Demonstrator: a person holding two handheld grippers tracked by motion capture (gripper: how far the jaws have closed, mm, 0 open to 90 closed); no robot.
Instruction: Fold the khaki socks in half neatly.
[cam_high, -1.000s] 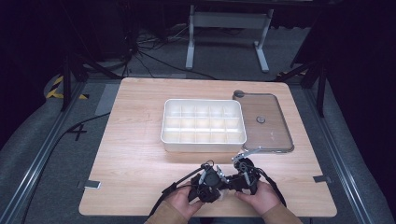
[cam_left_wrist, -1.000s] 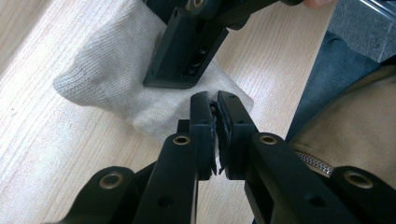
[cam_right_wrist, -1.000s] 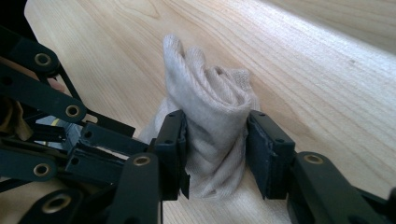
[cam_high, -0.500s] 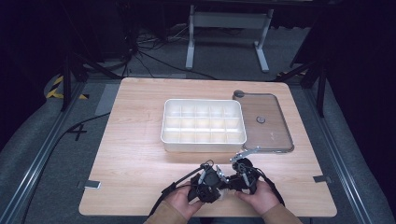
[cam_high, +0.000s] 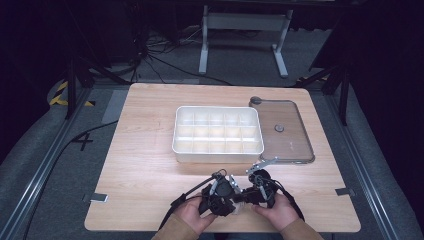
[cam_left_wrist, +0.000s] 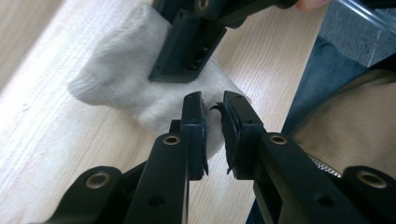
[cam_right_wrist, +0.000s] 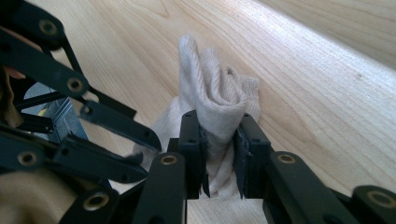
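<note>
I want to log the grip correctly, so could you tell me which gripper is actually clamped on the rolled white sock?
The right gripper: the rolled sock sits pinched between its pads. The left gripper has just been opening, nothing between its pads.

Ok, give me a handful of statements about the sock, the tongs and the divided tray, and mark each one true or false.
1. The right tongs are clamped on the rolled cream sock. True.
2. The left tongs grip the sock. False: their jaws stand slightly apart, having just been opening, with nothing pinched; the sock lies just beyond their tips.
3. The white divided tray holds socks in several compartments. False: every compartment looks empty.
4. A clear lid lies flat on the table to the right of the tray in the high view. True.
5. The sock lies inside the tray. False: it is at the near edge of the table, between the tongs.
</note>
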